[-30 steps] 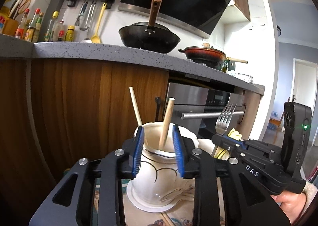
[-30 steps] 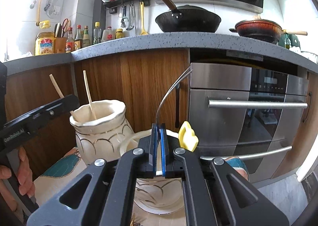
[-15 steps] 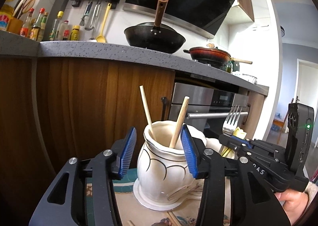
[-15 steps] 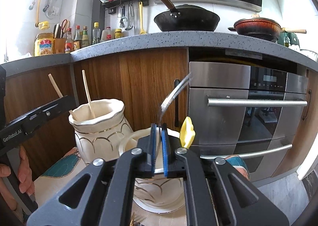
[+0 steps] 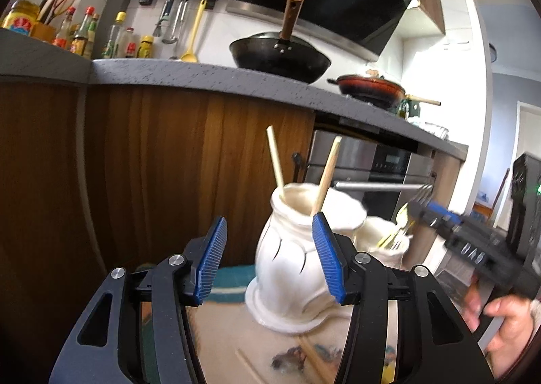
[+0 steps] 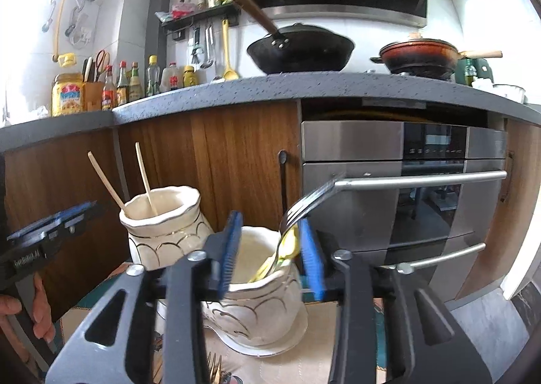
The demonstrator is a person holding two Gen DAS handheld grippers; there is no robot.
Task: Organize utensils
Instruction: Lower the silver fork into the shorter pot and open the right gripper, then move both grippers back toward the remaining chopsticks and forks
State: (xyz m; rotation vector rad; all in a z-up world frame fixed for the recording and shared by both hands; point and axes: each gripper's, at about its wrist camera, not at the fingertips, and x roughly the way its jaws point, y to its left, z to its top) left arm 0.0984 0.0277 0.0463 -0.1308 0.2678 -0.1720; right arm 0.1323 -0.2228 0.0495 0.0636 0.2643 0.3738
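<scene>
the two cream ceramic jars stand side by side on a patterned mat: the taller jar holds two wooden chopsticks, the shorter jar a silver metal fork leaning free. my left gripper is opening, empty. my right gripper is opening, the fork between its pads, untouched.

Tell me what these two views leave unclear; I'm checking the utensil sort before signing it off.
- Shorter jar, right wrist view: its contents below the rim are hidden by its own wall.
- Fork, left wrist view: motion-blurred, tines indistinct.
- Loose utensils on the mat, right wrist view: cut off by the bottom edge and the right gripper.
- Chopsticks' lower ends: hidden inside the taller jar.
</scene>
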